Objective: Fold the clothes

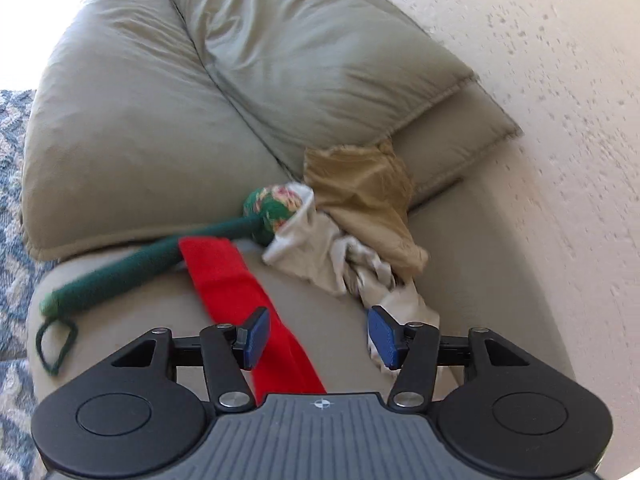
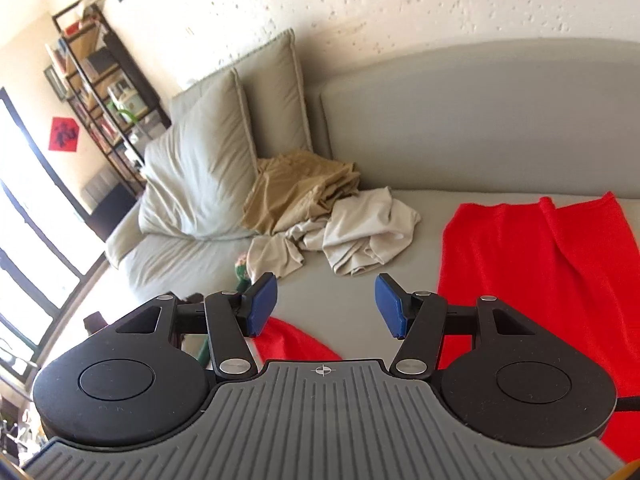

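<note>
**A:** What does your left wrist camera show?

**B:** My left gripper (image 1: 319, 338) has its jaws spread wide with nothing between them. It hangs over the grey sofa seat (image 1: 328, 308). A strip of the red cloth (image 1: 240, 292) runs down the seat and passes under my left-hand pad (image 1: 256, 338); I cannot tell if the pad touches it. Past the other pad lies a crumpled white garment (image 1: 320, 252), and a tan garment (image 1: 360, 192) sits bunched behind it, against the sofa cushions (image 1: 280, 60). A green knitted stick with a floral ball end (image 1: 160, 256) lies across the seat, its ball touching the white garment.

**A:** And the right wrist camera?

**B:** My right gripper (image 2: 326, 306) is open too, holding nothing, above bare seat (image 2: 340, 304). The red cloth (image 2: 540, 272) lies spread flat on the seat to the right, with another part of it (image 2: 292, 340) showing below the near pad. Ahead, the white garment (image 2: 360, 232) is heaped just beside the tan garment (image 2: 300, 188), which rests against the cushions (image 2: 208, 168). A bookshelf (image 2: 100, 92) stands by the wall at far left.
</note>
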Demonstrator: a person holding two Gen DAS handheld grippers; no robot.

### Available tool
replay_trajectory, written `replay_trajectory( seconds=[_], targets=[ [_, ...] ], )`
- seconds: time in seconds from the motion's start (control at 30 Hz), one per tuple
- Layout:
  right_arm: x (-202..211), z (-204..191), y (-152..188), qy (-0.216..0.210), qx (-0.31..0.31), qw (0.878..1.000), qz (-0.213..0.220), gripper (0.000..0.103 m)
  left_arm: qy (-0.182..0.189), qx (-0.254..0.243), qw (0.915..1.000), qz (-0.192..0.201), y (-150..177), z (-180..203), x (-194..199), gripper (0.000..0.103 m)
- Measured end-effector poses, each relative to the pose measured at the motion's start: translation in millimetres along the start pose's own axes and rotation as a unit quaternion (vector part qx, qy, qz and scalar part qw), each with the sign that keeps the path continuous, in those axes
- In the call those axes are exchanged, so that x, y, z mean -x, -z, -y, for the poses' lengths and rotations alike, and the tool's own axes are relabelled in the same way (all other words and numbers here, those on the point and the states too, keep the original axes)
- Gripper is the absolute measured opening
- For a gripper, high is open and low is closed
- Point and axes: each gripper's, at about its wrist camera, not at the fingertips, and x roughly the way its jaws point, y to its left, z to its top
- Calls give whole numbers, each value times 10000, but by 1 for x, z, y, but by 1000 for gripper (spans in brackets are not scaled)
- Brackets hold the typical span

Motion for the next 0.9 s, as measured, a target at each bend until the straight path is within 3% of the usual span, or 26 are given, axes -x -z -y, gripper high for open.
replay_trajectory(
  seconds=[0.1, 0.2, 0.3, 0.33, 0.4, 0.5, 0.67, 0.8, 0.87, 0.9],
  targets=[
    [57, 0, 9, 39, 120, 9996, 240, 66, 146, -335, 9959, -831, 44, 18, 17, 58],
    [100, 5, 25, 72, 211, 9990, 395, 80, 80, -783, 9835, -1627, 94, 33, 29, 59],
    [109, 21, 57, -72, -118, 9999, 90, 83, -63, -1028, 9702, -2195, 150, 36, 29, 57],
    [107, 27, 71, -161, -260, 9995, -72, 82, -66, -839, 9695, -2301, 165, 31, 28, 55],
    [101, 38, 98, -354, -518, 9974, -343, 79, 142, -299, 9716, -2344, 185, 22, 26, 54],
    [95, 55, 133, -441, -866, 9937, -554, 79, 277, -96, 9789, -2021, 201, 20, 30, 54],
    [102, 74, 162, -382, -1089, 9917, -570, 79, 749, 535, 9697, -2265, 225, 10, 34, 48],
    [107, 86, 176, -400, -1210, 9903, -547, 79, 967, 1300, 9668, -1978, 231, -4, 29, 46],
    [108, 90, 182, -434, -1240, 9897, -572, 79, 936, 1453, 9678, -1831, 233, -7, 34, 30],
    [109, 92, 185, -456, -1250, 9894, -589, 79, 920, 1530, 9681, -1757, 234, -8, 37, 12]
  ],
)
